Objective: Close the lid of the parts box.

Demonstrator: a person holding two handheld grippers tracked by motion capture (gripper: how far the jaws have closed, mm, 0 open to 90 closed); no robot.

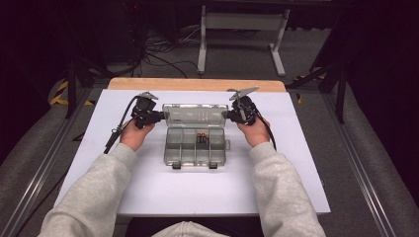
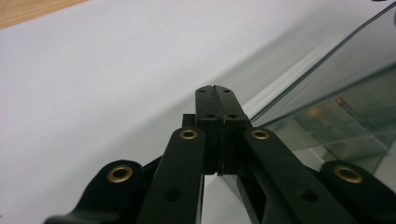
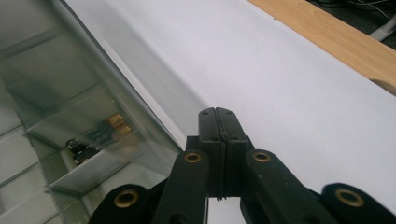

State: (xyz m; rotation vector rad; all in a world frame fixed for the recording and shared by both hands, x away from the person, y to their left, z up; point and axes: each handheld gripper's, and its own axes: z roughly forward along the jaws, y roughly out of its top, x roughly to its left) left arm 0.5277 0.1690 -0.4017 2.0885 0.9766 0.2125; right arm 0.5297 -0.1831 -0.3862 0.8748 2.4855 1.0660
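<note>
A clear plastic compartment box is sitting near the middle of the white table surface, its transparent lid standing raised at the far side. Small batteries are lying in one of the middle compartments at the back row.

The left gripper is meeting the lid's left edge — in the left gripper view its jaws are pressed together, with the lid lying just beside their tips. The right gripper is meeting the lid's right edge; its jaws are likewise closed flat against each other, nothing between them. Whether either tip is actually touching the lid cannot be told.
</note>
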